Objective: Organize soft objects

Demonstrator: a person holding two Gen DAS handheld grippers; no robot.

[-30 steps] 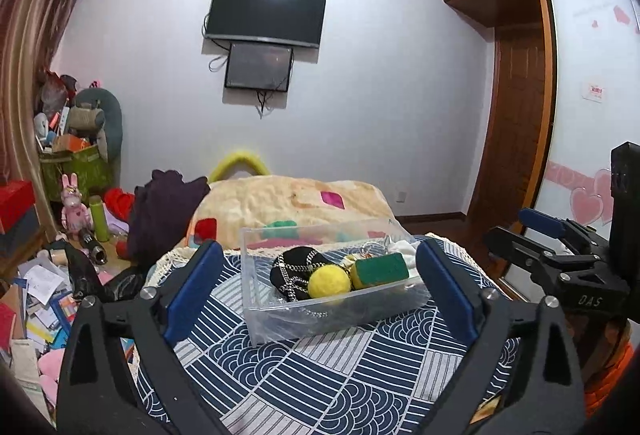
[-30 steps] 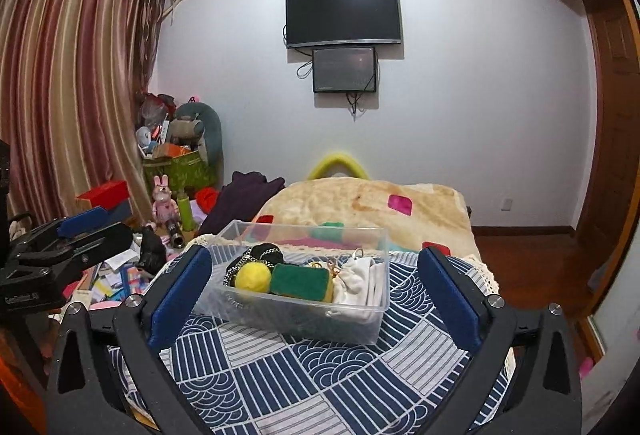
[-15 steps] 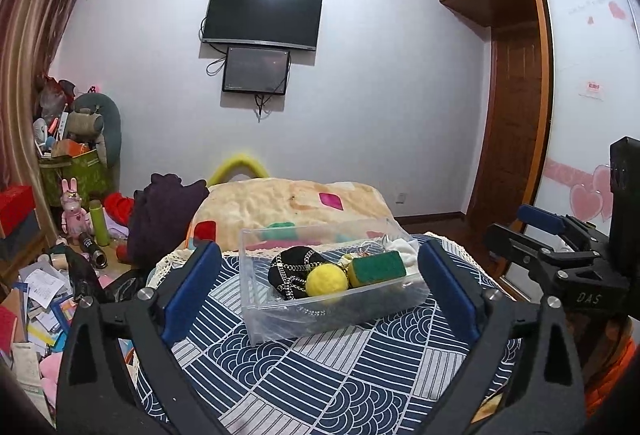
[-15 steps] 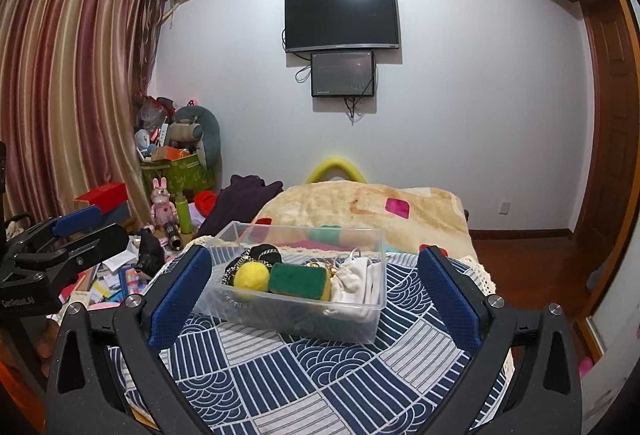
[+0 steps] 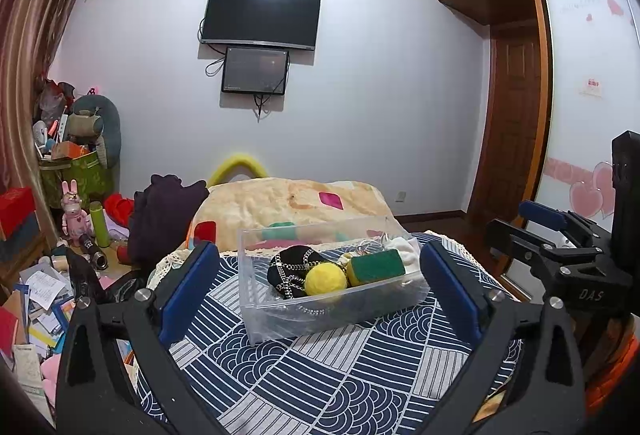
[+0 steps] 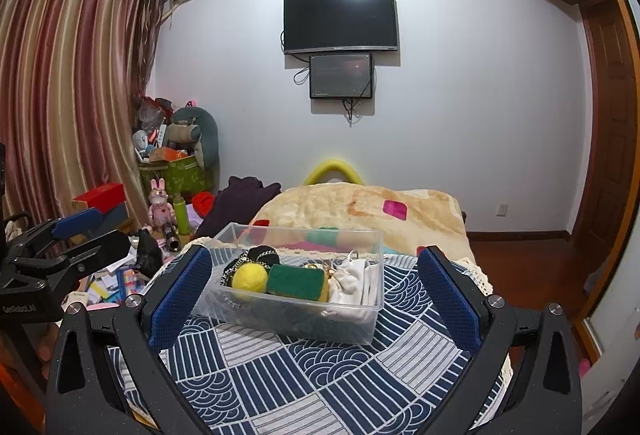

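A clear plastic bin (image 5: 260,327) (image 6: 360,327) sits on a round table with a blue patterned cloth (image 5: 320,383) (image 6: 304,375). Inside lie a black pouch with a chain (image 5: 290,267) (image 6: 262,255), a yellow ball (image 5: 326,278) (image 6: 250,277), a green-and-yellow sponge (image 5: 376,267) (image 6: 297,282) and white cloth (image 5: 404,249) (image 6: 358,281). My left gripper (image 5: 320,283) is open and held back from the bin, nothing between its blue pads. My right gripper (image 6: 314,293) is open too, also short of the bin. Each gripper shows at the edge of the other's view.
Behind the table is a bed with a beige blanket (image 5: 288,199) (image 6: 360,207). Cluttered papers, toys and boxes (image 5: 36,287) (image 6: 120,275) cover the floor at left. A wooden door (image 5: 508,131) stands at right, a TV (image 6: 340,21) hangs on the far wall.
Both views have tilted slightly upward, so the bin and table sit a little lower in frame. The objects in the bin have not moved; both grippers stay open.
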